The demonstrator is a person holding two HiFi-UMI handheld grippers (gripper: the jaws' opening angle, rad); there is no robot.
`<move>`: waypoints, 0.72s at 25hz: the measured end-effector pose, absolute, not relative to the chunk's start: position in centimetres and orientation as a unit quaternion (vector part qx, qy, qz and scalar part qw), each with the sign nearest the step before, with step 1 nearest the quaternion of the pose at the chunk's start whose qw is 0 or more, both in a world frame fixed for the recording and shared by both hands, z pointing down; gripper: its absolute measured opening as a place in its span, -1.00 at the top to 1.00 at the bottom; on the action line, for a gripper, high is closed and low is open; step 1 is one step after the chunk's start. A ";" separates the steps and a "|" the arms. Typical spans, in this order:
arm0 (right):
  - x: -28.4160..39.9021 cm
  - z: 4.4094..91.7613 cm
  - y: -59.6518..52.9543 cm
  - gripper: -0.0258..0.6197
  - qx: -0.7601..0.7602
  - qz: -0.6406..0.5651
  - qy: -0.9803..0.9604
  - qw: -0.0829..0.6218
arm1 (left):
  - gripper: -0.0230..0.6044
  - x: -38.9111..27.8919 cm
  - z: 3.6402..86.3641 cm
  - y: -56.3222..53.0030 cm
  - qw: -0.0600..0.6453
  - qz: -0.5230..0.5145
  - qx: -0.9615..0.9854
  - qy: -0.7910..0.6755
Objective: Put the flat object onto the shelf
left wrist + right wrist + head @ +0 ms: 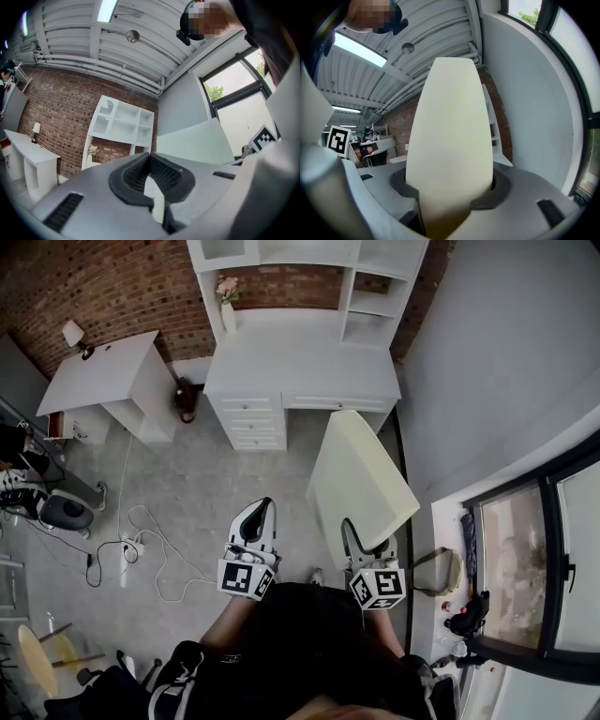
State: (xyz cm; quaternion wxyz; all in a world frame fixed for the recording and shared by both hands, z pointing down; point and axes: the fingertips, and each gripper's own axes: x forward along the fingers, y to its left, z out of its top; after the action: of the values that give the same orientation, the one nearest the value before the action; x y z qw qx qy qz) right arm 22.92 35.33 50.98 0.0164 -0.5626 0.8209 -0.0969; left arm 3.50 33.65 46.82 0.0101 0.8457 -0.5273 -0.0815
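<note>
Red brick wall [122, 287] runs along the far side of the room. Against it stands a white counter [300, 367] with drawers. A white shelf [375, 306] sits on top of the counter, with a vase of pink flowers [228, 304] next to it. White cables [141, 542] lie on the grey floor [187, 474].

The right hand-held gripper [361, 542] has its two jaws squeezed on the near end of a big flat cream foam board [361, 474]. The board is up in the air and tilted. Its far end points toward the counter, and it is not on the shelf.

The left hand-held gripper [262, 512] is just beside the right one. Its jaws touch at the tips and hold nothing.
</note>
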 end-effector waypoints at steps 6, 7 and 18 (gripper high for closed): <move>25.3 51.9 34.2 0.06 -0.552 -0.101 0.828 0.005 | 0.90 5.4 47.2 32.5 0.009 -0.073 0.839 -0.539; 25.7 52.1 33.9 0.06 -0.549 -0.103 0.829 0.004 | 0.90 5.6 47.3 32.3 0.008 -0.068 0.837 -0.543; 24.2 53.3 26.7 0.06 -0.532 -0.109 0.840 0.001 | 0.90 2.1 48.8 26.3 0.013 -0.057 0.818 -0.572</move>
State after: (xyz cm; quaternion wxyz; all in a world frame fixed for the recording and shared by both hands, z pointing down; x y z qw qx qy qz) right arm 24.19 26.70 53.32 0.0010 -0.5322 0.8395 -0.1095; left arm 2.06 26.26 48.78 0.0128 0.8182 -0.5720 -0.0571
